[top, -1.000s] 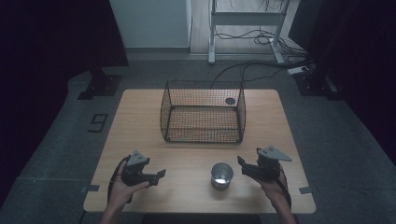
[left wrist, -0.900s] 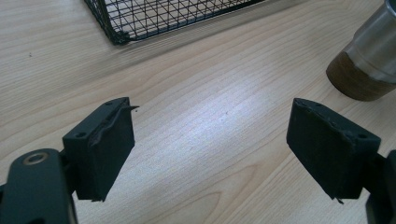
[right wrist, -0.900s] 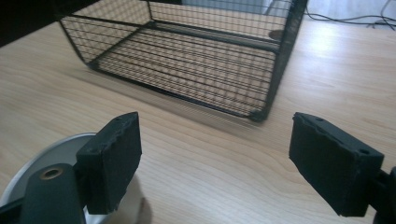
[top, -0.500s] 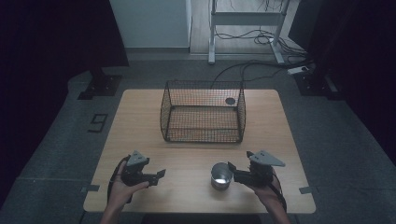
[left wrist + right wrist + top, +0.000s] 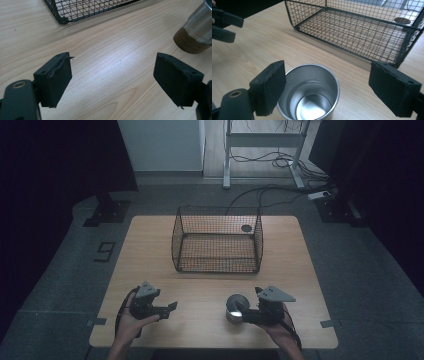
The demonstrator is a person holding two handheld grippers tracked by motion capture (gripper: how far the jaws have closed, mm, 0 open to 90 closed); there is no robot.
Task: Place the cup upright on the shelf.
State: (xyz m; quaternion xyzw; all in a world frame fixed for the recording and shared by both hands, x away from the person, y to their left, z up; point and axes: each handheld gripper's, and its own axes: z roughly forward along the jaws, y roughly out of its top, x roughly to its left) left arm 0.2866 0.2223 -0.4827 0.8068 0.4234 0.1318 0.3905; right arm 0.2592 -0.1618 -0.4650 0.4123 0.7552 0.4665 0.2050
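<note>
A steel cup [image 5: 234, 307] with a brown base band stands upright and empty on the wooden table [image 5: 150, 255], near the front edge. My right gripper [image 5: 246, 314] is open just to the cup's right, and in the right gripper view the cup [image 5: 309, 93] sits between the two jaws, close to the left one. My left gripper [image 5: 172, 308] is open at the front left with only bare table between its fingers [image 5: 55, 81]. From the left gripper view the cup [image 5: 196, 32] stands off to the upper right. A black wire basket [image 5: 217, 240] stands empty at mid-table.
The basket's wire wall [image 5: 352, 27] rises just beyond the cup. A small dark round disc [image 5: 246, 228] lies on the table behind the basket's right corner. Cables [image 5: 280, 187] and stand feet lie on the floor behind the table.
My right gripper has slid left along the front of the table until its open jaws reach the cup. The left gripper and the cup have stayed put.
</note>
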